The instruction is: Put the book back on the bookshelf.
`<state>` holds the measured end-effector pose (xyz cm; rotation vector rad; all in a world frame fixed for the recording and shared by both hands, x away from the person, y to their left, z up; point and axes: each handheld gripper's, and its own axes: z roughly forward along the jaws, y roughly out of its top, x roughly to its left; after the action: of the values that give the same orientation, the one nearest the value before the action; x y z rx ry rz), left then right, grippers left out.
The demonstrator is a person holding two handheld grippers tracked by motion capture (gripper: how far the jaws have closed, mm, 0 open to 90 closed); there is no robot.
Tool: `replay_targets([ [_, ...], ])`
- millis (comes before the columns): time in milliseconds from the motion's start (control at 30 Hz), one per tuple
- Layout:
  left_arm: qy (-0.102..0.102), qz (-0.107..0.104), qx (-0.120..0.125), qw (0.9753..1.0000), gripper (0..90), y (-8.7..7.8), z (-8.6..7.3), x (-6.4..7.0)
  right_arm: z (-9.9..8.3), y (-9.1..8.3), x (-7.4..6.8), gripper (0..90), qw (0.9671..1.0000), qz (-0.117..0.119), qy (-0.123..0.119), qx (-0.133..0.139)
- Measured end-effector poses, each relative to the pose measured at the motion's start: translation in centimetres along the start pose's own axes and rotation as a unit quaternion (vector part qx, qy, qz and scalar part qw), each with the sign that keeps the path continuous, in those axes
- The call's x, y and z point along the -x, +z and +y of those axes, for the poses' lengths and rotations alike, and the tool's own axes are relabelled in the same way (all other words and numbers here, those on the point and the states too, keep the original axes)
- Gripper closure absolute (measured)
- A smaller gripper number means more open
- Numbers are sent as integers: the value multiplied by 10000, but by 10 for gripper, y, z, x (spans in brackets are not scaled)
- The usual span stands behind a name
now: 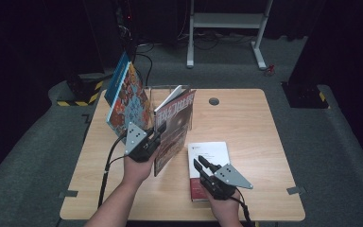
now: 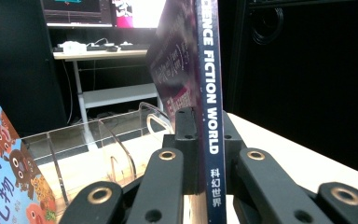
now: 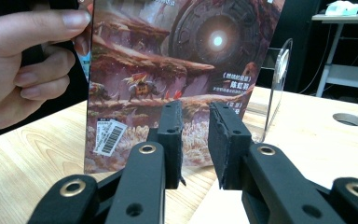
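A science fiction magazine (image 1: pixel 174 128) stands upright on its lower edge on the wooden table (image 1: pixel 246 123), just in front of a clear acrylic book rack (image 1: pixel 170 91). My left gripper (image 1: pixel 159 134) is shut on its spine. In the left gripper view the jaws clamp the dark blue spine (image 2: pixel 209 88) of the magazine, and my left gripper (image 2: pixel 204 122) points toward the rack (image 2: pixel 102 140). My right gripper (image 1: pixel 200 164) hovers over a white book (image 1: pixel 210 153) lying flat. Its jaws stand slightly apart with nothing between them, and my right gripper (image 3: pixel 196 122) faces the magazine's cover (image 3: pixel 168 60).
A blue and orange picture book (image 1: pixel 125 97) leans at the rack's left end, also seen as a colourful cover (image 2: pixel 4 182). The hand (image 3: pixel 23 60) holding the left gripper is close on the left. A round cable hole (image 1: pixel 213 100) sits at the table's back.
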<state>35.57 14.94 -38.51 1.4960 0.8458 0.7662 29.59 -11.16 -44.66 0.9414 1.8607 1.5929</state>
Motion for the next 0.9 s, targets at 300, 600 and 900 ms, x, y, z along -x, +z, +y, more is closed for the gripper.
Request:
replay_targets([
  [300,-5,-66,52,10000,838,-8,-8,-5,0,0,1,748,10000,-9,8,-20],
  [600,35,-199,5,9998,836,-27,-20,-8,-1,0,1,747,10000,-9,33,-55],
  [900,104,-351,-105,9993,833,-44,-34,-8,-3,2,2,747,9999,-29,32,-95],
])
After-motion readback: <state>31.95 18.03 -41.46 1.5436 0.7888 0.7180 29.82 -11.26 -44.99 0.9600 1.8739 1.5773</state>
